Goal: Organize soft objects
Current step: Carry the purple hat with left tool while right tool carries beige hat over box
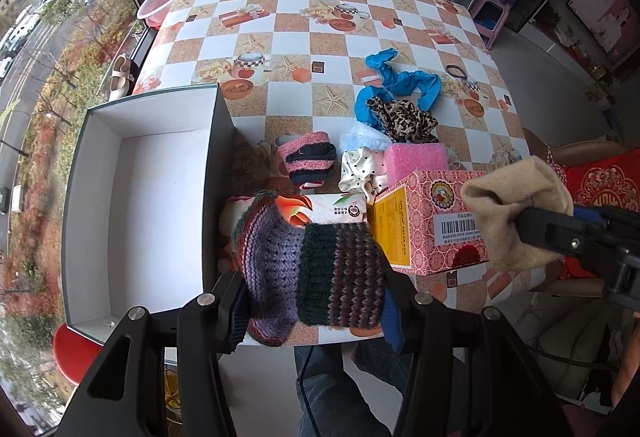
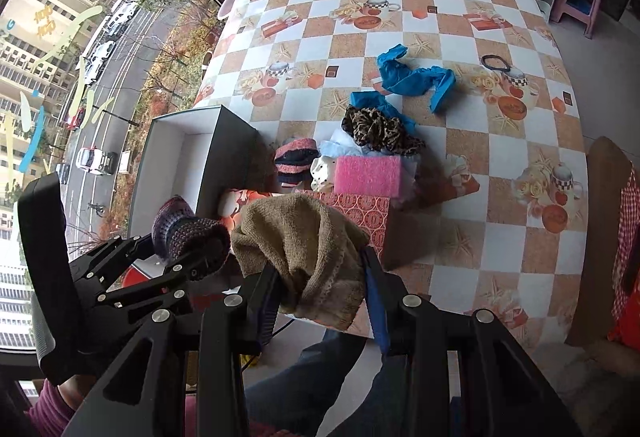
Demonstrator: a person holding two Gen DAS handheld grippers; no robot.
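My left hand-held gripper [image 1: 316, 301] is squeezed tight on a purple knitted sock [image 1: 312, 269]. The sock fills the gap between the two fingers and bulges out over them. It hangs in the air above the near edge of the worktop [image 1: 280, 17].

My right hand-held gripper [image 2: 320, 297] is clamped on a tan sock [image 2: 304, 249]. That sock is bunched up and droops over both fingers. In the left camera it shows at 3 o'clock, up in the air, in front of a pink patterned box [image 1: 440, 225].

At 9 o'clock from the purple sock sits a big open box [image 1: 160, 197], white inside and dark outside. Its tall dark wall stands between the sock and the white floor of the box.

Just past the purple sock, at 12 o'clock, lies a tissue pack [image 1: 328, 209] with flowers on it. Further out is a pile of soft things: a pink and black striped sock [image 1: 308, 161], a white dotted scrunchie [image 1: 360, 169], a pink sponge [image 1: 416, 157] and a leopard cloth [image 1: 404, 119]. Beyond them, at 1 o'clock, lies a twisted blue cloth [image 1: 404, 81]. A black hair band [image 1: 458, 71] lies alone to its right.
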